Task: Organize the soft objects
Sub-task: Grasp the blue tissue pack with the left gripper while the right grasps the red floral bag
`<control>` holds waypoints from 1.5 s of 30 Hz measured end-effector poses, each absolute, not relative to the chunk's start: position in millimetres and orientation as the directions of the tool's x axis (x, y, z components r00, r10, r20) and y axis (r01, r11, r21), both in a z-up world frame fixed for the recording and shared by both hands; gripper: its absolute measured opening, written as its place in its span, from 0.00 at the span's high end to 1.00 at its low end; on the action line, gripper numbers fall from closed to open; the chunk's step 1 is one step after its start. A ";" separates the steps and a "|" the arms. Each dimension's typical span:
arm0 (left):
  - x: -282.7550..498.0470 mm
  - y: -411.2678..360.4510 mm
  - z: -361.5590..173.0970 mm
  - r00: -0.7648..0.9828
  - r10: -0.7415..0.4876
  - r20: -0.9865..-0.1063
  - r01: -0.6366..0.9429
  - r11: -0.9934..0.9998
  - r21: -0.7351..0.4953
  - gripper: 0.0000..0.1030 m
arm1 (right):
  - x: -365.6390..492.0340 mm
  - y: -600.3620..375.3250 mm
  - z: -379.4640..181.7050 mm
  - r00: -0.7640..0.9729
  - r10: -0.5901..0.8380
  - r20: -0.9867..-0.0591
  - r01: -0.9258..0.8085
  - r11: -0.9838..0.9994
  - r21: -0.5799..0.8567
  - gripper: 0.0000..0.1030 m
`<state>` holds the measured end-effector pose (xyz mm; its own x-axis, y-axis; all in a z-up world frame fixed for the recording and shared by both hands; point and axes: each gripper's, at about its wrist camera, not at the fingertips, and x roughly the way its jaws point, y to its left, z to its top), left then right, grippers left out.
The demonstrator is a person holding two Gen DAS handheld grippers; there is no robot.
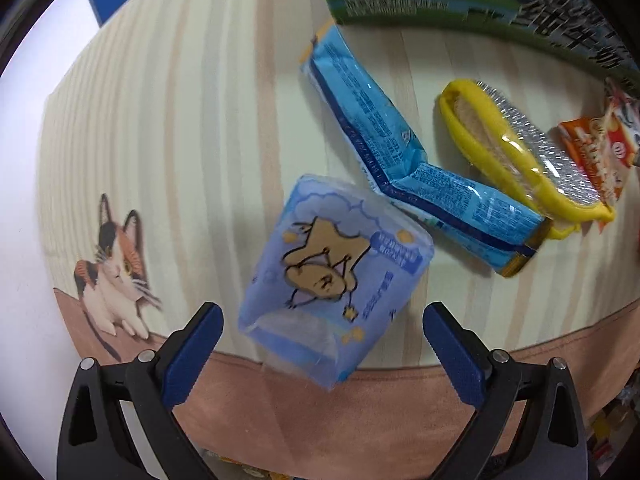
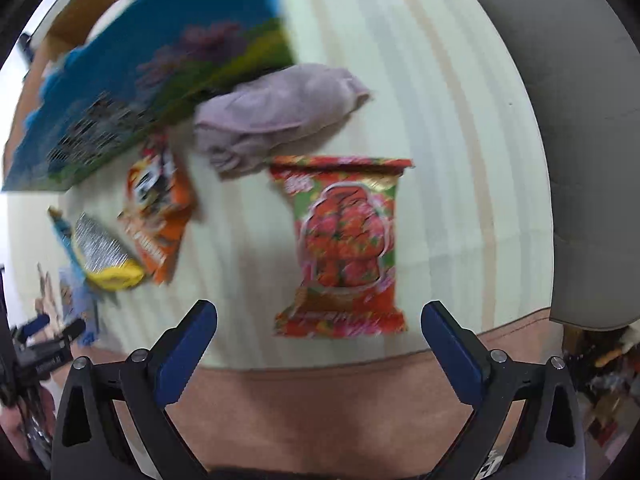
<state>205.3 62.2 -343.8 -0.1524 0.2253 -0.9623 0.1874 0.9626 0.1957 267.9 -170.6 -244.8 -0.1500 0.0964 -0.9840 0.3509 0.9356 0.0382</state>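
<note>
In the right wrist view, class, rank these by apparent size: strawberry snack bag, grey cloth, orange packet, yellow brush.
1. Strawberry snack bag and grey cloth: similar, and the bag is nearer, so unranked.
2. Orange packet.
3. Yellow brush.

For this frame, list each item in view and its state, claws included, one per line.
Left claw: open, empty.
Right claw: open, empty.
Tissue pack: flat, sealed, at mat edge.
Blue packet: bent midway.
Yellow brush: lying flat.
Strawberry bag: flat, sealed.
Grey cloth: crumpled.

Left gripper (image 1: 322, 344), right gripper (image 2: 319, 344): black frames, blue pads, silver screws.
</note>
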 end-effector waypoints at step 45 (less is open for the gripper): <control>205.1 100.6 -359.5 -0.304 -0.089 -0.949 -0.004 0.996 -0.092 0.16 | 265.3 -173.1 -294.9 -0.295 0.086 -0.951 0.274 0.962 0.002 0.34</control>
